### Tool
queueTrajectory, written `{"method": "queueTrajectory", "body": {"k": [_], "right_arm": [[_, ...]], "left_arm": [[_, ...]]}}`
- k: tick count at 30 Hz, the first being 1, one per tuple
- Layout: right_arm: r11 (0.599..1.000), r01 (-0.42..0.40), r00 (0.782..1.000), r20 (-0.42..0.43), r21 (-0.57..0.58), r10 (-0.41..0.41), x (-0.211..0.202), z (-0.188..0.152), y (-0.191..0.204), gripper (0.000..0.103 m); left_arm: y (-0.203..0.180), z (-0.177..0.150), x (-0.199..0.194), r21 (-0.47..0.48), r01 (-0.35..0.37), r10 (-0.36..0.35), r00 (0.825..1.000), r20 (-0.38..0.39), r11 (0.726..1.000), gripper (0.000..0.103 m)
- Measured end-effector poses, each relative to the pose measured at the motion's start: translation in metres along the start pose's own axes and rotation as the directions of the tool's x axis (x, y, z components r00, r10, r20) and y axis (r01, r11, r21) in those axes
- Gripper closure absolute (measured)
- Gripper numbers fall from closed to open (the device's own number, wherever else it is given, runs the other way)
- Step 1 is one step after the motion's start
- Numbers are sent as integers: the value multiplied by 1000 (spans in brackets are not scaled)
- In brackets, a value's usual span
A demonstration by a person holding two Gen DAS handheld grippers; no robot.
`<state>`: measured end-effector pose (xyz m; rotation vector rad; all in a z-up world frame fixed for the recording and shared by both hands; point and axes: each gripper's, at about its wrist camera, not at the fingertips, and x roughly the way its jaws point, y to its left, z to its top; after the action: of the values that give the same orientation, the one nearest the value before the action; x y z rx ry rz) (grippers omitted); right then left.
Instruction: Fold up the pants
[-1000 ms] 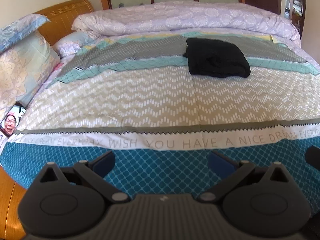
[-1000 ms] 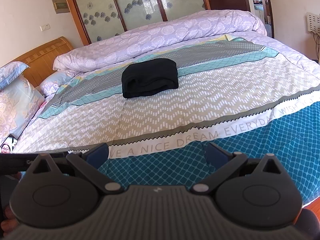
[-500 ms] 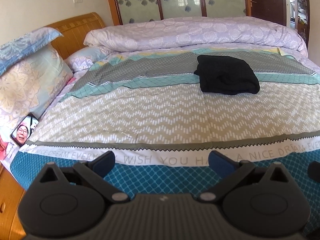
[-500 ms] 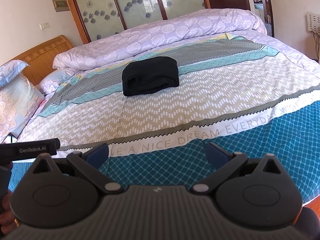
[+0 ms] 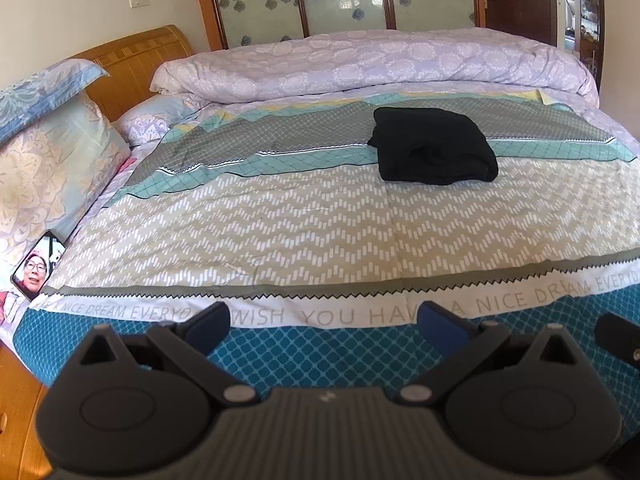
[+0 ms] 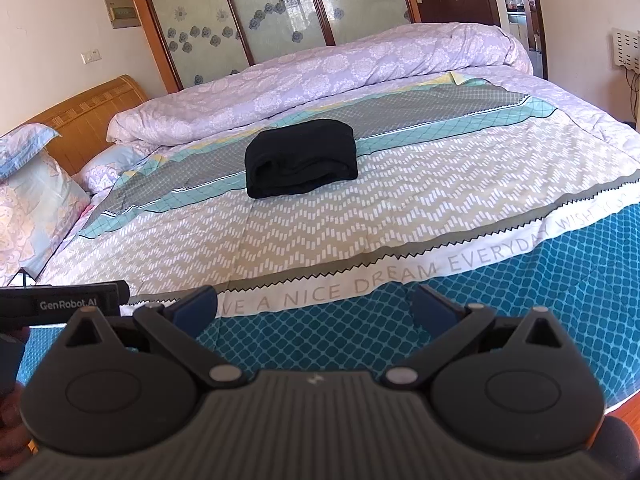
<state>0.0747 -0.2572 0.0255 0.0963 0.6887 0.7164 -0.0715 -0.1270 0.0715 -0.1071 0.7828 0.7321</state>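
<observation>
The black pants (image 5: 434, 146) lie folded in a compact bundle on the patterned bedspread, toward the far middle of the bed; they also show in the right wrist view (image 6: 301, 158). My left gripper (image 5: 324, 322) is open and empty, held back over the near blue edge of the bed, far from the pants. My right gripper (image 6: 313, 306) is open and empty too, also over the near edge. The left gripper's body (image 6: 60, 303) shows at the left of the right wrist view.
A rolled lilac duvet (image 5: 372, 62) lies along the far side of the bed. Pillows (image 5: 44, 160) and a wooden headboard (image 5: 136, 60) are at the left. A phone (image 5: 38, 266) with a lit screen lies by the pillows. A wooden bed frame edge (image 5: 16, 392) is near left.
Both grippers have drawn back and lifted a little from the bed, so the pants look slightly farther away. The pants have not moved. Both stay open.
</observation>
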Motion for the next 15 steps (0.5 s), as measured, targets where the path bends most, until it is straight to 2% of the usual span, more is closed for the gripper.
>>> {"method": "queueTrajectory", "body": {"k": [15], "right_arm": [[1000, -2, 1000, -6, 5, 2, 1, -1, -1, 0]], "left_arm": [[-4, -1, 2, 23, -11, 11, 1000, -14, 1000, 0]]}}
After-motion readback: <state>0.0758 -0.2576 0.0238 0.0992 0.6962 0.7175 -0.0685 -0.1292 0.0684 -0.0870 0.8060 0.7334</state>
